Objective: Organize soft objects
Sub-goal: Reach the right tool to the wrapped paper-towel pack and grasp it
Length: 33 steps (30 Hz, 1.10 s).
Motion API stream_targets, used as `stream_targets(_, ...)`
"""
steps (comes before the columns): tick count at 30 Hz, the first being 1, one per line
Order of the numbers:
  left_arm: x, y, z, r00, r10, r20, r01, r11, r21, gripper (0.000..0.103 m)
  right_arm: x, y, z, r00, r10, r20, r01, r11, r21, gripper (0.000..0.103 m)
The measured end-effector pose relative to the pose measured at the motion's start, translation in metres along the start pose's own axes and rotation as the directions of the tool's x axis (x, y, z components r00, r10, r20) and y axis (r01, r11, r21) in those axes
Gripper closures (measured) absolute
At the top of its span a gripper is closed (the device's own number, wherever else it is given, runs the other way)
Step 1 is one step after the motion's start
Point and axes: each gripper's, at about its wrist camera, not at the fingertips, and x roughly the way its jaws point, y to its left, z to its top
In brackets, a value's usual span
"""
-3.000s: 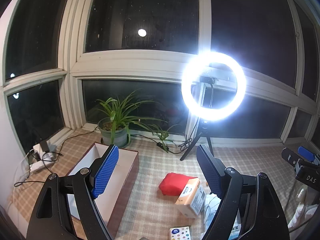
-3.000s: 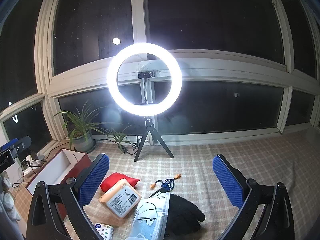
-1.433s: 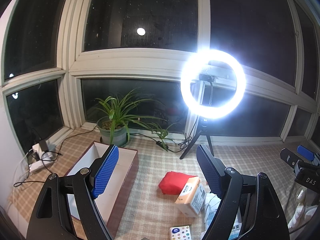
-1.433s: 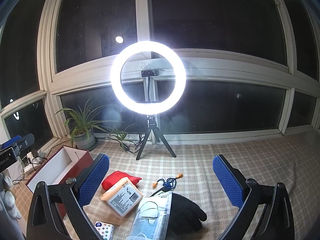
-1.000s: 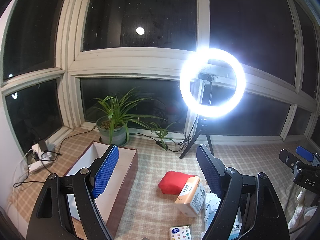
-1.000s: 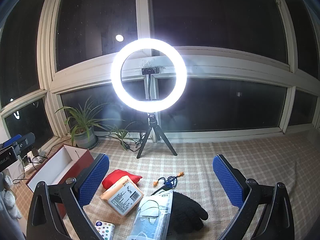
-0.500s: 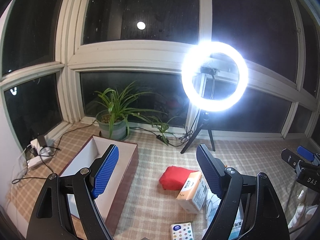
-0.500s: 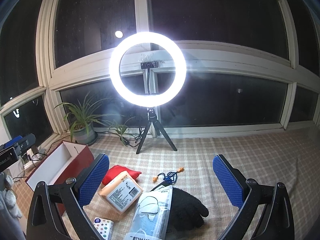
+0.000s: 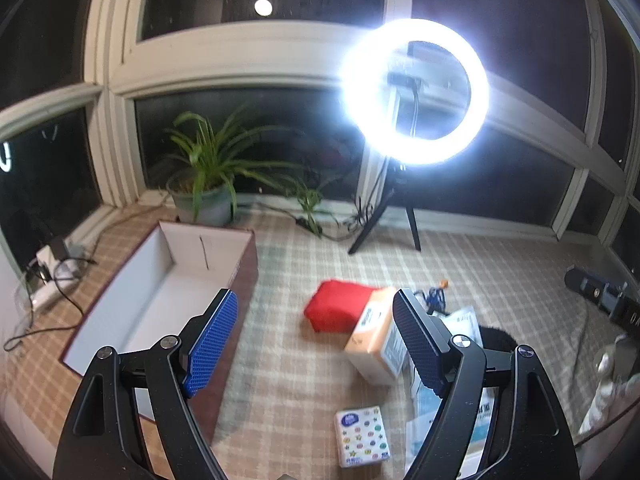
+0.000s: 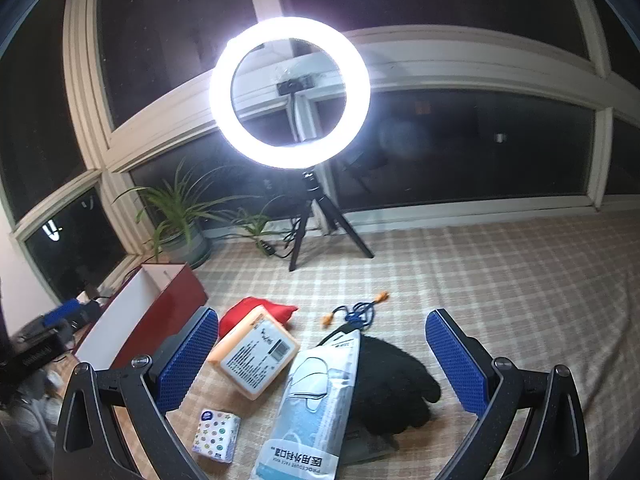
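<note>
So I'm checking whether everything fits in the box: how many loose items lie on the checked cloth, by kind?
Tissue packs: 2, the orange one and the small star-printed one
Red fabric pouch: 1
Bagged face masks: 1
Black knit glove: 1
Blue-corded orange earplugs: 1
Total: 6

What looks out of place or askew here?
Nothing damaged or spilled. The soft items sit in a loose overlapping pile: the mask pack lies across the black glove, and the tissue pack leans on the red pouch. The box is empty.
</note>
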Motion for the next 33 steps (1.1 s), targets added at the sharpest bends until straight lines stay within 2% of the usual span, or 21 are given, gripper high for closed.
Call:
stream_targets(4,0.012,-0.002,-0.011,0.999,-0.024,-0.047,0.023,1.0,-0.011,0.023,0.015,0.003,0.001,0.996,0.07,-0.047,-0.071,0.997,-0.003,0.001)
stream_targets(7,0.023,-0.005,-0.018,0.996,-0.038,-0.081,0.037,0.999,-0.014,0.023,0.033,0.005,0.003,0.986,0.134,-0.099,-0.133,0.991,0.009,0.001)
stream_targets(13,0.04,-0.012,-0.033,0.988,-0.058,-0.14,0.055,0.998,-0.021,0.023,0.08,0.013,0.01,0.946,0.242,-0.214,-0.24,0.97,0.032,0.001)
stream_targets(16,0.047,-0.016,-0.038,0.985,-0.065,-0.16,0.063,0.998,-0.019,0.023,0.1,0.019,0.012,0.932,0.26,-0.254,-0.266,0.964,0.013,0.001)
stream_targets(21,0.061,-0.022,-0.049,0.974,-0.092,-0.208,0.085,0.996,-0.039,0.023,0.145,0.027,0.011,0.883,0.299,-0.362,-0.313,0.949,0.019,0.002)
stream_targets(29,0.088,-0.028,-0.061,0.954,-0.135,-0.266,0.113,0.989,-0.098,0.024,0.209,0.032,-0.004,0.79,0.358,-0.497,-0.36,0.928,0.097,0.012)
stream_targets(33,0.1,-0.032,-0.066,0.944,-0.156,-0.29,0.128,0.985,-0.115,0.033,0.228,0.033,-0.011,0.769,0.367,-0.524,-0.36,0.925,0.12,0.013)
